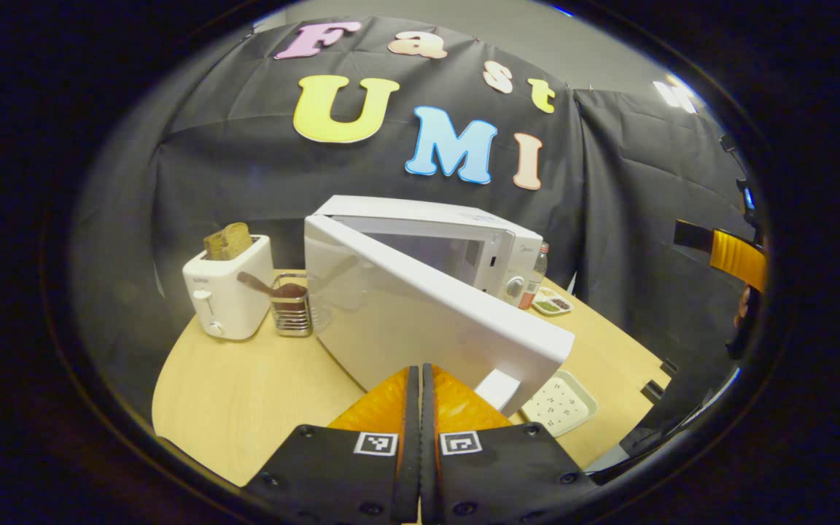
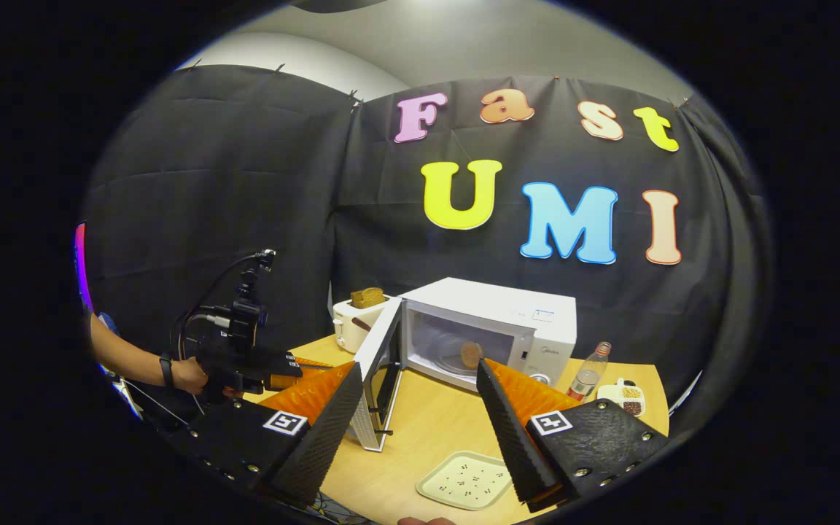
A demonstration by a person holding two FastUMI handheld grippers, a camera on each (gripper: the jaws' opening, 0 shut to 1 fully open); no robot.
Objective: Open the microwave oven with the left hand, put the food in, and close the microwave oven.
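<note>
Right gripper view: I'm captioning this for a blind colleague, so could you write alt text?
An open gripper faces a white microwave whose door stands open, with food inside. On the wooden table lie a speckled tray, a bottle and a toaster; a hand holds the other gripper at the door.

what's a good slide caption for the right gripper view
Open right gripper faces the microwave, its door open, food inside.
</note>
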